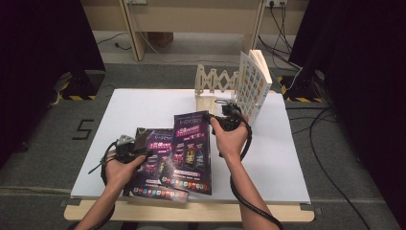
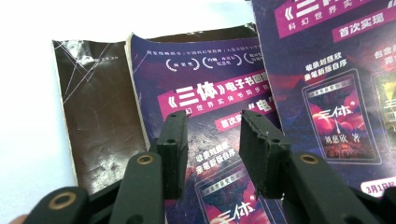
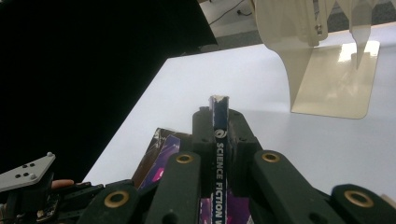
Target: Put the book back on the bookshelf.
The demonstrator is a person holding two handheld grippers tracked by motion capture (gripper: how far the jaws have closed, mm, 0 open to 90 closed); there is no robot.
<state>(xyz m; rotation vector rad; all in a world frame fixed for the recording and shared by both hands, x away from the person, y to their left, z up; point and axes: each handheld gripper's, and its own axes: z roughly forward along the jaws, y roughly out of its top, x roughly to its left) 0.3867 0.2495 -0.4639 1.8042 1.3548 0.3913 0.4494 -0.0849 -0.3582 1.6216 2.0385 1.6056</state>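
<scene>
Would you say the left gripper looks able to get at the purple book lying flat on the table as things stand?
Probably yes: the left gripper hangs open just over the flat book, with nothing between. The right gripper holds the other book beside it.

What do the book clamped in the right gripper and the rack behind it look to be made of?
Book in the right gripper: paperback, glossy printed card cover; the thin spine and the sheen on it suggest so. Rack: likely light wood or plywood for the folding lattice; its pale cream base plate looks smooth and slightly shiny, perhaps painted metal or plastic.
</scene>
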